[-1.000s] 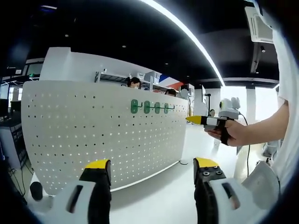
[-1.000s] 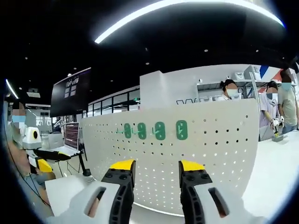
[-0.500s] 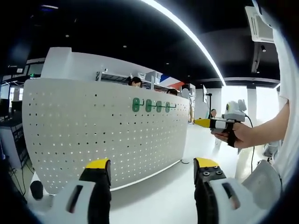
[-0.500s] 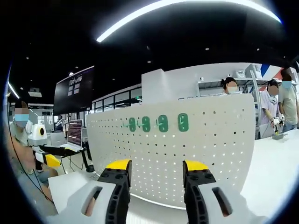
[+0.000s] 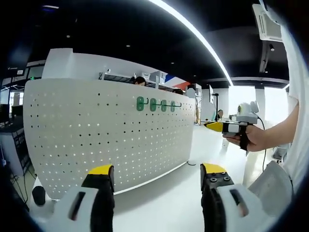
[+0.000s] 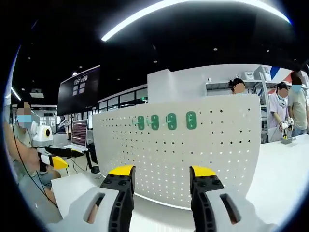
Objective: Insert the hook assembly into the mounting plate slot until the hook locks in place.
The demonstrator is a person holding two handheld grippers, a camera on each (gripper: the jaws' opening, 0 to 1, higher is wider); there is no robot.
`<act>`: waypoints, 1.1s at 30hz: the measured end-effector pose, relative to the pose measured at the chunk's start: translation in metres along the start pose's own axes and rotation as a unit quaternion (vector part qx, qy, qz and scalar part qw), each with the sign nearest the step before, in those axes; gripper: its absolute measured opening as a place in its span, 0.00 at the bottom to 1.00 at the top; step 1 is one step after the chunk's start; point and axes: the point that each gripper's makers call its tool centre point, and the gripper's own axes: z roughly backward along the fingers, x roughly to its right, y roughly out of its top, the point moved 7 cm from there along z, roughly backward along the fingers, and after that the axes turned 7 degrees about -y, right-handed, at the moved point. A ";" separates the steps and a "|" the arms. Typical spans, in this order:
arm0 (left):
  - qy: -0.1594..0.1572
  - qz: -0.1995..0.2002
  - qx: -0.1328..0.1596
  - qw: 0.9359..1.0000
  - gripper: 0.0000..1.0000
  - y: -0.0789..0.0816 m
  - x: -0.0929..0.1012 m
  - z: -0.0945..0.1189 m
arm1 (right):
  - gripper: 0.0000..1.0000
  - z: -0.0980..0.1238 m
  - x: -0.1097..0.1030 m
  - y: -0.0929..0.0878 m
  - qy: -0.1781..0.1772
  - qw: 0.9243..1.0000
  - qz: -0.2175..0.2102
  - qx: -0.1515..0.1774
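Green oval hooks [image 5: 155, 104] sat high on the white pegboard plate [image 6: 203, 145]. Left gripper [image 5: 157, 170] and right gripper [image 6: 161, 171] were both wide apart, holding nothing.

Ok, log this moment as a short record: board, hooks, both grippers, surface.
board: white pegboard, standing upright on the table
hooks: four green hook plates in a row near the board's top edge
left gripper: open, empty, facing the board
right gripper: open, empty, facing the board
surface: white table
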 end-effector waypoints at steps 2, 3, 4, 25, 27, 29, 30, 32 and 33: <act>0.000 0.001 0.000 1.000 0.75 0.000 0.000 0.000 | 0.44 0.002 0.000 -0.001 -0.001 1.000 0.001 0.000; 0.000 0.001 0.001 1.000 0.76 0.000 0.000 0.001 | 0.45 0.004 0.000 -0.002 -0.001 1.000 -0.001 -0.001; 0.001 0.002 0.000 1.000 0.76 0.000 0.000 0.001 | 0.45 0.006 0.000 -0.003 -0.002 1.000 0.000 -0.002; 0.009 0.004 -0.002 1.000 0.78 -0.008 0.002 0.012 | 0.53 0.035 -0.001 -0.019 -0.010 1.000 -0.014 -0.015; 0.010 0.006 -0.004 1.000 0.78 -0.009 0.003 0.015 | 0.53 0.038 -0.002 -0.020 -0.008 1.000 -0.012 -0.017; 0.012 0.007 0.000 1.000 0.78 -0.009 0.003 0.018 | 0.54 0.041 -0.001 -0.021 -0.008 1.000 -0.015 -0.020; 0.015 0.007 0.001 1.000 0.78 -0.009 0.003 0.019 | 0.54 0.043 -0.001 -0.022 -0.009 1.000 -0.014 -0.020; 0.019 0.006 0.000 1.000 0.78 -0.010 0.003 0.021 | 0.54 0.046 0.000 -0.024 -0.009 1.000 -0.014 -0.022; 0.020 0.008 0.001 1.000 0.78 -0.010 0.002 0.022 | 0.54 0.048 0.000 -0.025 -0.009 1.000 -0.013 -0.023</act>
